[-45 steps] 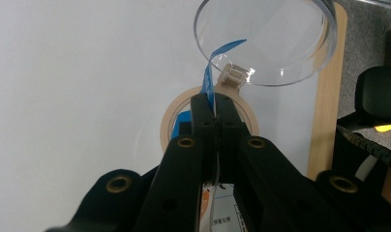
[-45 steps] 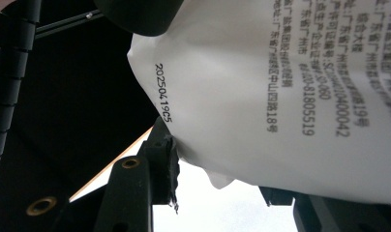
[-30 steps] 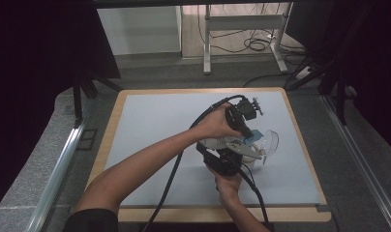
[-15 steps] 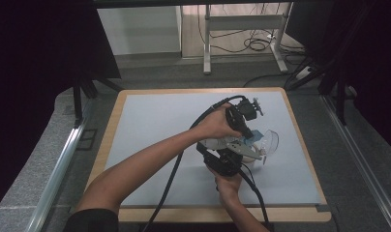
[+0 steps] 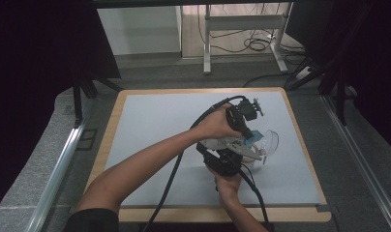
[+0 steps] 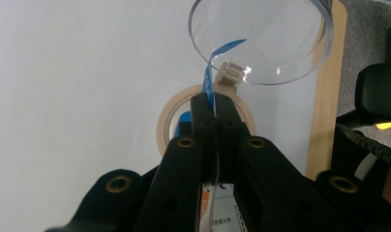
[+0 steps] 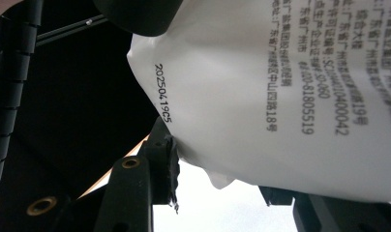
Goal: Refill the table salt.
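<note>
The white printed bag [image 7: 280, 87] sits between the two grippers over the right half of the counter [image 5: 150, 121], a little toward its near edge. The right gripper [image 5: 227, 162] comes in from the near side and its fingers [image 7: 162, 159] clamp the bag's lower body partway closed, with the printed face bulging over them. The left gripper [image 6: 213, 108] reaches across from the left, and its fingers [image 6: 201, 116] are pressed fully together on the thin blue strip [image 6: 210, 79] at the bag's top.

What the next move seems to turn on is the line of that strip. From the closed left fingers it runs straight ahead and slightly up, curling over toward the clear round dish [image 6: 261, 38], which lies just beyond the fingertips near the counter's right edge. The roll of tape [image 6: 169, 121] lies flat on the counter directly under the left fingers, between the bag and the dish.

So the bag's opening points away from the right gripper and toward the dish. The left hand is the nearer of the two to the dish, and the right serves as the anchor. Any pull or tip probably has to follow the strip's own long axis toward the right edge.
</note>
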Motion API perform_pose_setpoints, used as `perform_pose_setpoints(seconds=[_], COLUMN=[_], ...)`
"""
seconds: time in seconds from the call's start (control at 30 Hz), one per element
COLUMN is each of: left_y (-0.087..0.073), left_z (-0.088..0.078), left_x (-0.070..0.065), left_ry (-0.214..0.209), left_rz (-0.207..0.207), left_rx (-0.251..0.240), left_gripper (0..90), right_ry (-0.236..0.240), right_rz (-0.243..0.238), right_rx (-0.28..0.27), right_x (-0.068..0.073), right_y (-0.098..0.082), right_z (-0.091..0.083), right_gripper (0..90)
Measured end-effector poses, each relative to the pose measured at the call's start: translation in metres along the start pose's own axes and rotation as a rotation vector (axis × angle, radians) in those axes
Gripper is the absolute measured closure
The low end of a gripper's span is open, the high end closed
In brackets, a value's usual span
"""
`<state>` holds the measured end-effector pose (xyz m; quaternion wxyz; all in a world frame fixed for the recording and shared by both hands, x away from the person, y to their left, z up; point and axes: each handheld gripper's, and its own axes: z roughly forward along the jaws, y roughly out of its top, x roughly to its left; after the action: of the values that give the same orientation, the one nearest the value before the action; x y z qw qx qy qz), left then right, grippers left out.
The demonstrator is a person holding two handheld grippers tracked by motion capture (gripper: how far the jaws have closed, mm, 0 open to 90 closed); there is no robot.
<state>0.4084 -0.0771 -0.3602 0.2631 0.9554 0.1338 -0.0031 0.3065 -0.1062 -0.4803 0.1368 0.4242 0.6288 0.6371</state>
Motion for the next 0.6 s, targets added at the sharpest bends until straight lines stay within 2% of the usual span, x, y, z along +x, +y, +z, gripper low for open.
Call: perform_pose_setpoints(seconds=[0.6], left_y=[0.0001], left_z=[0.0038], left_x=[0.0002], left_ry=[-0.009], left_rz=[-0.001], left_rx=[-0.002], left_gripper=[90.0], right_ry=[-0.007], right_rz=[-0.003], right_rx=[0.007], right_x=[-0.0025], right_y=[-0.0015], right_z=[-0.0006], right_gripper=[56.9])
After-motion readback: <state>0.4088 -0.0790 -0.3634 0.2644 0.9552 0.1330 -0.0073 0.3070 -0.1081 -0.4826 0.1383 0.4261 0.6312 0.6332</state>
